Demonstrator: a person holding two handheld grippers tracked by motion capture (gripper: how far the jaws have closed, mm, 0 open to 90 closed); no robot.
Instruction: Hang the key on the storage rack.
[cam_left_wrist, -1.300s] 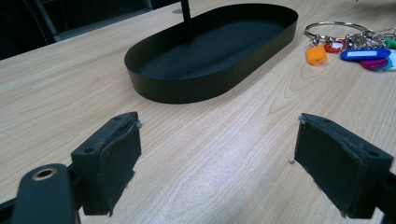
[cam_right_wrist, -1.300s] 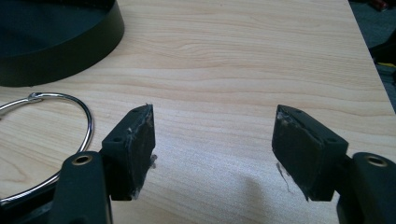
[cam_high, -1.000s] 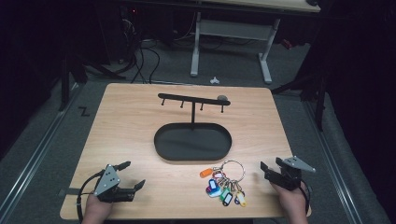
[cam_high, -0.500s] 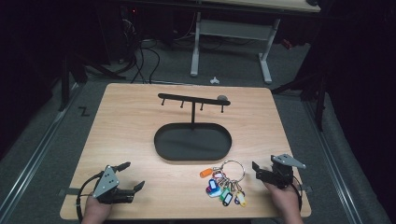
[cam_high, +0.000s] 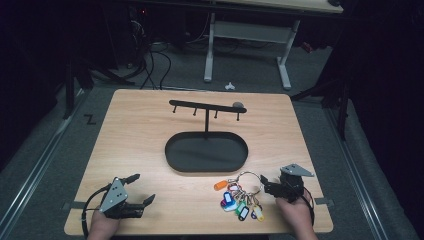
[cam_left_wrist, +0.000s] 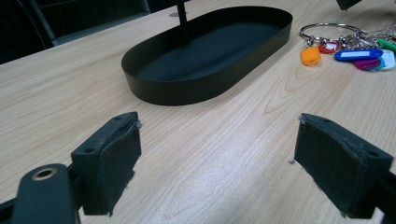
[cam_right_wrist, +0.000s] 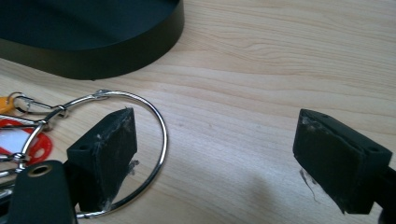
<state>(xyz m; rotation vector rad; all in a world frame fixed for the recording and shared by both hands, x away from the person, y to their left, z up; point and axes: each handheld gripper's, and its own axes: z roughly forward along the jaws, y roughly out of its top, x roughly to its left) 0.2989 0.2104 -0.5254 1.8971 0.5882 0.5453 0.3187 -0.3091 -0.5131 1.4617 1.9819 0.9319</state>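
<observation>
A metal key ring (cam_high: 246, 175) with several coloured tags (cam_high: 236, 201) lies on the wooden table, in front of a black oval tray (cam_high: 172, 161). From the tray rises a post with a hook bar (cam_high: 200, 106). My right gripper (cam_high: 268, 186) is open at the ring's right side. In the right gripper view its left pad (cam_right_wrist: 105, 151) sits within the ring's loop, and the ring's wire (cam_right_wrist: 162, 126) lies between the jaws of the right gripper (cam_right_wrist: 215, 158). My left gripper (cam_high: 140, 189) rests open at the table's front left, with bare wood between its jaws (cam_left_wrist: 217, 158).
The left gripper view shows the tray (cam_left_wrist: 187, 91) ahead and the tags (cam_left_wrist: 348, 52) at the upper right. Table edges run close behind both hands. Beyond the table's far edge stand a white desk frame (cam_high: 282, 55) and cables (cam_high: 150, 60) on the floor.
My right gripper has moved left, up to the key ring. The left gripper and the keys have stayed put.
</observation>
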